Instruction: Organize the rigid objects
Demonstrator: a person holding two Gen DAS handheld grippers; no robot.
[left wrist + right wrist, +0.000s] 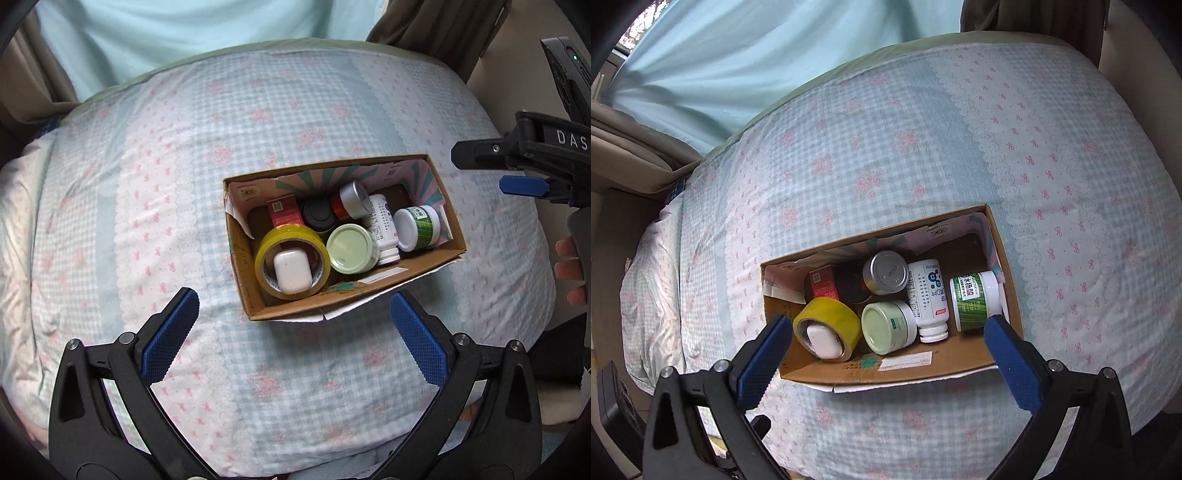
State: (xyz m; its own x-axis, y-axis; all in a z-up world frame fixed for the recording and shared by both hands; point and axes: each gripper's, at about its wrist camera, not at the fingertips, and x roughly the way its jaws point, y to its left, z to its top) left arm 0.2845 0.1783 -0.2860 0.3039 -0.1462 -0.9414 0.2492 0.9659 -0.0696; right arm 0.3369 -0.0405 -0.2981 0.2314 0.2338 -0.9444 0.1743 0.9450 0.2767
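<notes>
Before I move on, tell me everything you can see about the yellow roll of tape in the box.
The roll of tape is a wide ring of glossy yellow plastic tape on a printed core. It lies tilted at the left end of the cardboard box, leaning toward the near wall, open side up. A small white case with rounded corners sits inside its hole. On its right it touches the jar with the pale green lid; a red carton stands just behind it. No fingers touch it.

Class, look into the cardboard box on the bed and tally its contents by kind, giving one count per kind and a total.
Jars and bottles: 5, namely silver-lidded can, white bottle, green-labelled jar, pale green-lidded jar, black-lidded jar
Tape rolls: 1, yellow tape roll
Earbud cases: 1, white earbud case
Small boxes: 1, red box
Total: 8
</notes>
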